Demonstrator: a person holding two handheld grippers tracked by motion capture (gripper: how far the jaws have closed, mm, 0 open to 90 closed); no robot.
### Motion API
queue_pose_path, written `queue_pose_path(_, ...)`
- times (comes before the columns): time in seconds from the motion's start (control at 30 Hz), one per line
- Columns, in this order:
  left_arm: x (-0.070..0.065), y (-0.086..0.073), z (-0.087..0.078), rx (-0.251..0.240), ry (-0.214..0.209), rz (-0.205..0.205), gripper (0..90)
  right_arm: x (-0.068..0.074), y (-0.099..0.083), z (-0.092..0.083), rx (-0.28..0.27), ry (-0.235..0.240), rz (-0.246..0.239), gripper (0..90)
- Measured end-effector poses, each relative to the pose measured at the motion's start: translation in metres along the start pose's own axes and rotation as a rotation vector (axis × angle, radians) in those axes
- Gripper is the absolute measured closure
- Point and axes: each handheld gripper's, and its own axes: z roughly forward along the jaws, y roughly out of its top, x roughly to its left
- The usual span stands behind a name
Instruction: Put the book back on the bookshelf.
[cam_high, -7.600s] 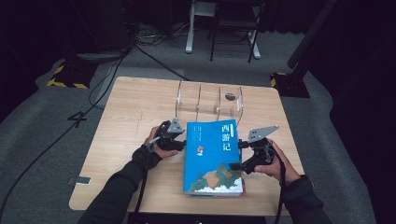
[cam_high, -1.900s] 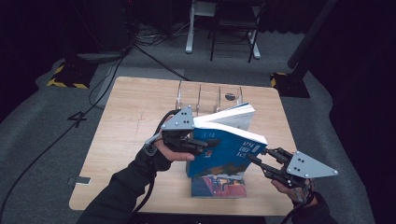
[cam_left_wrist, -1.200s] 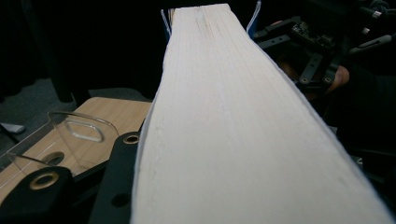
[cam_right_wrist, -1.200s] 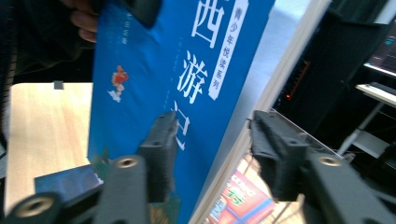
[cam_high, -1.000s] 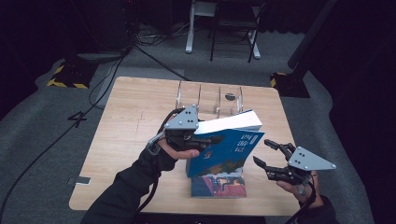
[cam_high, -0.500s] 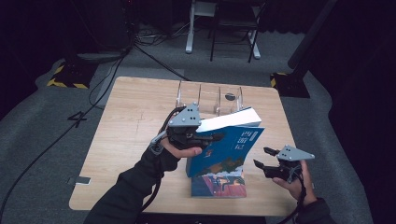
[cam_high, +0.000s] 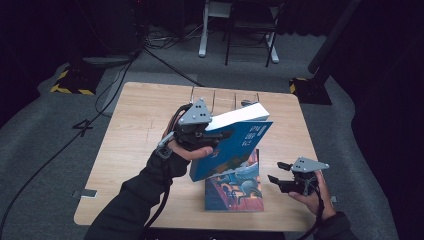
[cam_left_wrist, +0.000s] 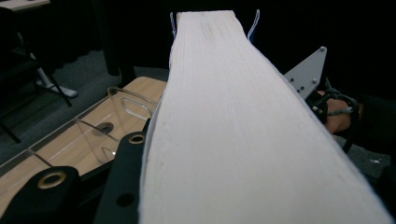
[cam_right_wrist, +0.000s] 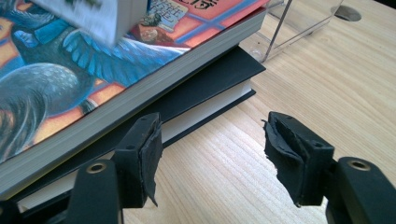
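Wooden counter (cam_high: 150, 125) carries a clear acrylic rack (cam_high: 225, 97) at its far edge, divided into slots, and every slot I can see stands empty. Judging by that, the job of filing books upright is only begun: the blue book (cam_high: 235, 147) is lifted off the pile and tilted on edge above it, not yet in a slot, while the illustrated book (cam_high: 235, 187) and a black book (cam_right_wrist: 205, 88) under it lie flat near the front edge. Left gripper (cam_high: 220, 135) is clamped on the blue book, whose white page edge (cam_left_wrist: 233, 130) runs between its jaws. Right gripper (cam_right_wrist: 212, 154) hangs released just beside the pile, low over the wood, nothing between its pads; its jaws have just been narrowing.
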Motion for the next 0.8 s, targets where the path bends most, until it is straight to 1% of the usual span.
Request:
queue_pose_path(0.1,0.005,-0.002,-0.008,0.003,0.042,-0.005,60.6,0.0,0.0,0.001,0.003,0.002,0.006,37.2)
queue_pose_path(0.13,0.007,-0.004,-0.012,-0.001,0.068,-0.008,60.6,0.0,0.0,0.001,0.008,0.004,0.004,37.4)
queue_pose_path(0.2,0.012,-0.006,-0.017,0.0,0.093,-0.013,60.6,0.001,0.0,0.002,0.013,0.01,-0.002,37.4)
queue_pose_path(0.23,0.016,-0.007,-0.02,0.0,0.112,-0.018,60.6,0.002,0.0,0.002,0.016,0.007,-0.003,37.4)
queue_pose_path(0.27,0.021,-0.009,-0.025,0.004,0.145,-0.024,60.6,0.002,0.0,0.003,0.017,0.008,-0.002,37.4)
queue_pose_path(0.3,0.021,-0.009,-0.025,0.004,0.145,-0.024,60.6,0.002,0.0,0.003,0.017,0.008,-0.002,37.4)
queue_pose_path(0.37,0.025,-0.011,-0.03,0.002,0.186,-0.039,60.6,0.002,0.0,0.003,0.018,0.007,0.0,37.2)
queue_pose_path(0.4,0.029,-0.011,-0.033,0.007,0.204,-0.041,60.6,0.002,0.0,0.004,0.02,0.007,0.0,37.2)
queue_pose_path(0.43,0.031,-0.011,-0.035,0.005,0.216,-0.05,60.7,0.002,0.0,0.004,0.024,0.008,-0.003,37.3)
queue_pose_path(0.53,0.036,-0.009,-0.038,0.013,0.26,-0.052,60.7,0.002,0.0,0.004,0.026,0.006,-0.008,37.3)
queue_pose_path(0.57,0.038,-0.009,-0.038,0.014,0.272,-0.048,60.7,0.002,0.0,0.005,0.026,0.006,-0.006,37.2)
queue_pose_path(0.63,0.041,-0.009,-0.039,0.016,0.29,-0.053,60.6,0.003,0.0,0.005,0.027,0.007,-0.007,37.1)
queue_pose_path(0.8,0.052,-0.009,-0.035,0.022,0.327,-0.076,60.6,0.004,0.0,0.005,0.027,0.009,-0.012,37.0)
